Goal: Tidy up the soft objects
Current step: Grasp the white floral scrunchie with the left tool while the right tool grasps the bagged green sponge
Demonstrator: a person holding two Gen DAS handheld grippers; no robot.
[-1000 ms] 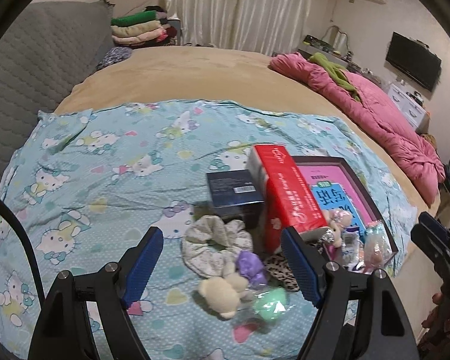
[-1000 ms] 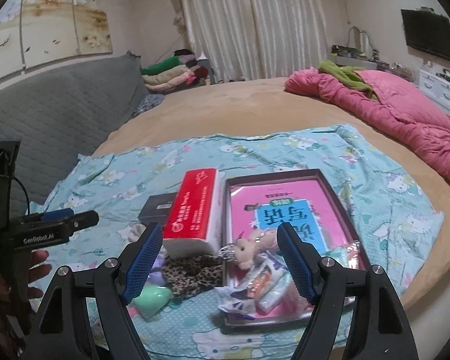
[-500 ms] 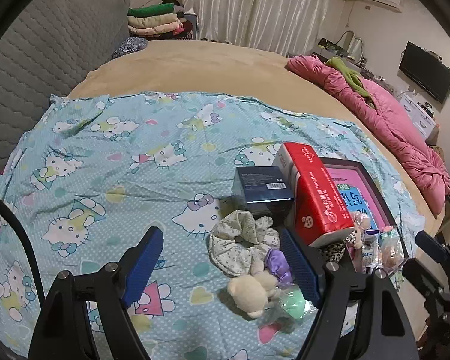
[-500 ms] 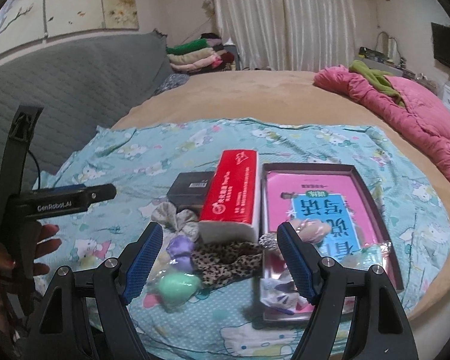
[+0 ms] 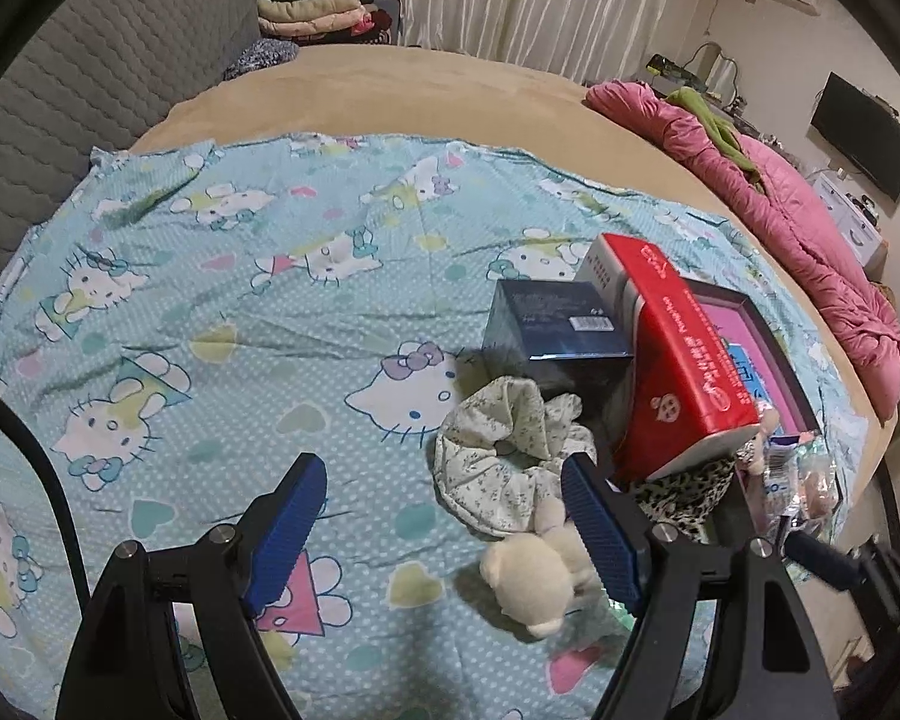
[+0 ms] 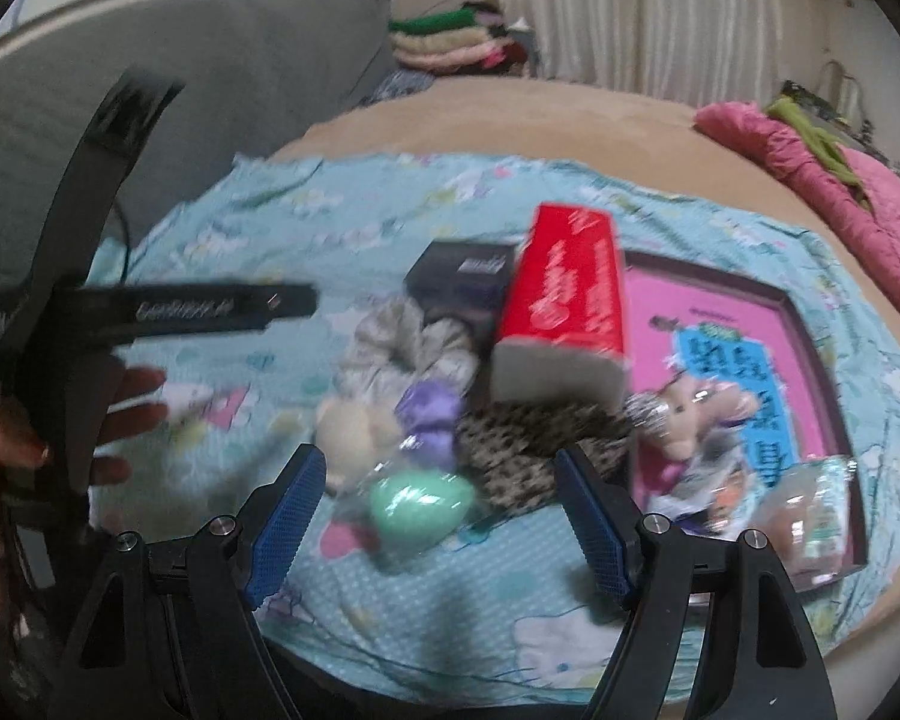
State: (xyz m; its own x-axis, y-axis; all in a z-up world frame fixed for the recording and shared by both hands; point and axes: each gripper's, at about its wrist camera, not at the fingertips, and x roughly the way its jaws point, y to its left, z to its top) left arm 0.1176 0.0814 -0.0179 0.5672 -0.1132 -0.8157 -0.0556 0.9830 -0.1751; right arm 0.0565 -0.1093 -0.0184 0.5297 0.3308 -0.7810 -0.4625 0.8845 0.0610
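Both grippers lowered; tissue pack (image 5: 684, 372) lies lengthwise away.

Both wrist views look steeply down, sharing the scrunchie (image 5: 504, 456) pile.

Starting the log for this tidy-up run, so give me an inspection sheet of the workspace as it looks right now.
Surface: bed with a blue cartoon-cat sheet spread over it.
Job's things: floral scrunchie, cream plush toy, purple scrunchie, green soft egg, leopard-print scrunchie, all bunched together on the sheet.
Clutter: red tissue pack leaning on a dark blue box; dark tray holding a pink book, a small doll and wrapped packets.
Grippers: left gripper and right gripper both have jaws open, nothing between them.
Cables: a black one at the left edge of the left wrist view.
Surroundings: pink quilt, folded clothes, curtains, wall television.
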